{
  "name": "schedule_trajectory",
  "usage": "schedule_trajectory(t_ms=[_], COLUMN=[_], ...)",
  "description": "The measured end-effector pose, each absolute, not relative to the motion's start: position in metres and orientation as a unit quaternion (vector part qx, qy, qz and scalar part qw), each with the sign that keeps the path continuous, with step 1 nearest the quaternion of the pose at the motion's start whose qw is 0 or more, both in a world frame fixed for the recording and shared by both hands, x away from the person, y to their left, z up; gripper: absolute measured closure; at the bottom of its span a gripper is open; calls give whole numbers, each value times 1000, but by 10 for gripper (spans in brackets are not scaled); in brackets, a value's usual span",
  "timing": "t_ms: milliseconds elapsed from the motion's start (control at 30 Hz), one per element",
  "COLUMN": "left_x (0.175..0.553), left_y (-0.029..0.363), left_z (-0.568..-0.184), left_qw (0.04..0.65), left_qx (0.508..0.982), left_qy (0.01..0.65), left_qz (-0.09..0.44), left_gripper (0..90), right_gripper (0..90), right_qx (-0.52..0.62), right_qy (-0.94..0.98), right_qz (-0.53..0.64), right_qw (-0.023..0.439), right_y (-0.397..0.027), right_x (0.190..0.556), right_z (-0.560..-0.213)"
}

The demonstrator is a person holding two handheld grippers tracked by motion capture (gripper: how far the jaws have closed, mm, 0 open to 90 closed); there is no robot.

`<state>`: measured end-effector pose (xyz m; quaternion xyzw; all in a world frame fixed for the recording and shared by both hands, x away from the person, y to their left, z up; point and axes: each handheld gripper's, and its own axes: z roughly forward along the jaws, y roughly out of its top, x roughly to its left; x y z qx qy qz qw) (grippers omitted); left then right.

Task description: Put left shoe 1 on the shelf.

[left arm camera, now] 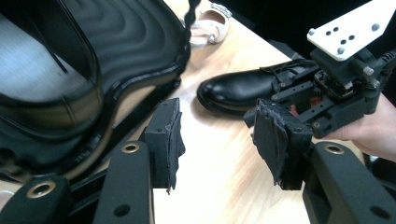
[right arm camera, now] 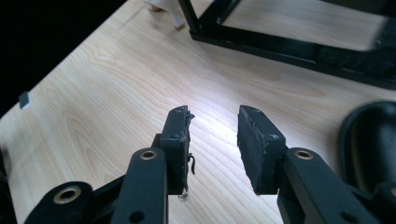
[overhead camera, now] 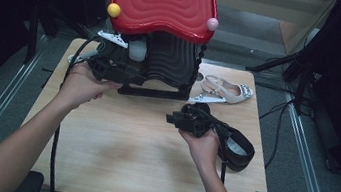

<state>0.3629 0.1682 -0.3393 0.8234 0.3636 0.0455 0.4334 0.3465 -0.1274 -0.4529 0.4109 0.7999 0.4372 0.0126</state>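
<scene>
The black boot lies near the tabletop's right edge, just right of the right tongs, toe pointing inward; both these and the left tongs gape empty.

Near half of light wooden desk open, passable. Far edge blocked: black ribbed rack under red wavy plastic tray. Right: glossy black leather boot, beige sandal.
</scene>
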Motion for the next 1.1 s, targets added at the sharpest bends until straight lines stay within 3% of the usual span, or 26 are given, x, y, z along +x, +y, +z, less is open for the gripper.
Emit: schedule_trajectory(t_ms=[333, 800, 900, 1100], left_x=[348, 336, 335, 335], left_y=[172, 172, 166, 156], left_z=[-378, -423, -429, -435], left_qw=[418, 416, 402, 408], left_qx=[830, 829, 838, 844], left_qy=[368, 375, 367, 349], left_qz=[40, 14, 23, 13], left_gripper=[505, 505, 505, 644], right_gripper=[699, 714, 753, 841], right_qx=[414, 425, 435, 459], right_qy=[802, 800, 794, 782], right_qz=[431, 422, 425, 420], right_qw=[-14, 29, 29, 39], right_y=[-150, -190, -203, -228], right_x=[336, 323, 322, 318], right_z=[-461, -454, -453, -452])
